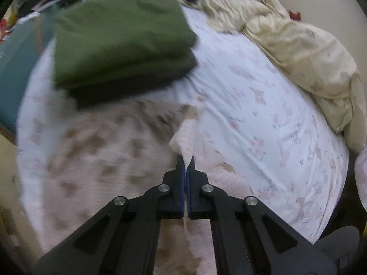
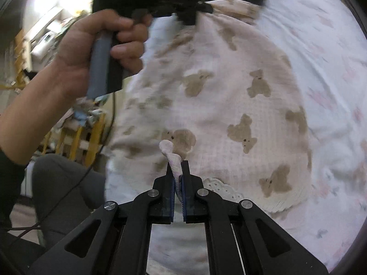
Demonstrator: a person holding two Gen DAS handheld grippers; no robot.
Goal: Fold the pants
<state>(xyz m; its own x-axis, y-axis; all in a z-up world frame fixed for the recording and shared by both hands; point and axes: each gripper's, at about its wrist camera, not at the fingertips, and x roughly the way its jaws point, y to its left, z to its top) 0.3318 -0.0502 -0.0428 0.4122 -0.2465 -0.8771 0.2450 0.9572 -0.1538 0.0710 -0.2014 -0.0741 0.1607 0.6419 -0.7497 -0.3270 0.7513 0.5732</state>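
The pants (image 2: 229, 96) are pale pink with brown teddy bears and a lace hem; they lie spread on the bed. In the left wrist view they (image 1: 103, 155) fill the lower left, blurred. My left gripper (image 1: 185, 160) is shut on a bunched edge of the pants. My right gripper (image 2: 177, 165) is shut on another pinched edge near the lace hem. The left gripper (image 2: 188, 11) also shows in the right wrist view, held by a hand at the pants' far edge.
A folded olive-green garment (image 1: 123, 36) on a darker one lies on the floral bed sheet (image 1: 263, 96) beyond the pants. A cream duvet (image 1: 309, 57) is heaped at the right. A teal cloth (image 1: 16, 68) is at the left. Yellow wooden slats (image 2: 91, 137) stand beside the bed.
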